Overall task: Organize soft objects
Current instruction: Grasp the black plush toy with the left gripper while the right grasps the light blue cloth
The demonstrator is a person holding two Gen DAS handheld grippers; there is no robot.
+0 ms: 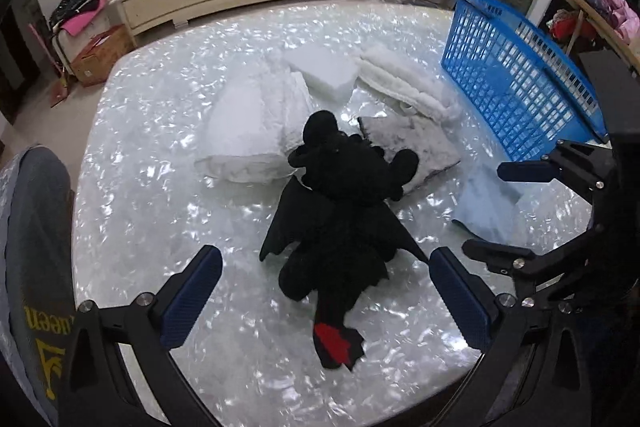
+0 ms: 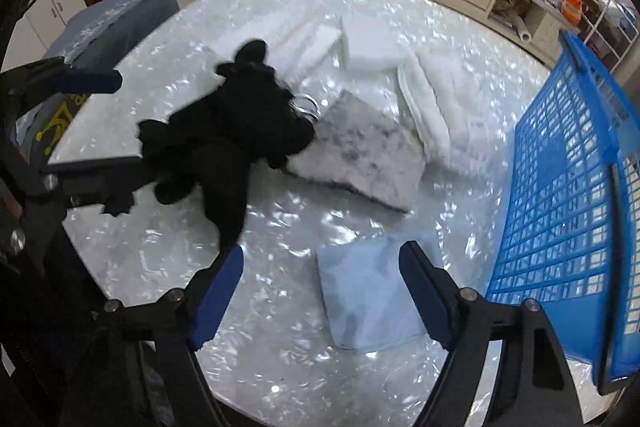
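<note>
Left wrist view: left gripper (image 1: 326, 289) spread wide, gripping nothing. Black dragon plush (image 1: 340, 211) lies flat on the pearly table (image 1: 160, 187) between the fingers, red tail fin at 6 o'clock. White foam blocks (image 1: 256, 123) at 11, blue basket (image 1: 520, 83) at 2, light-blue cloth (image 1: 486, 211) at 3.

Right wrist view: right gripper (image 2: 322, 285) spread, empty, hovering over the light-blue cloth (image 2: 372, 291). Plush (image 2: 236, 135) at 10, grey-white fuzzy pad (image 2: 364, 155) at 12, basket (image 2: 568, 195) at 3.

From our left wrist we look down close over the table (image 1: 160, 187). Our right wrist looks from its right edge. Both share the black plush (image 1: 340, 211) (image 2: 240, 131).
</note>
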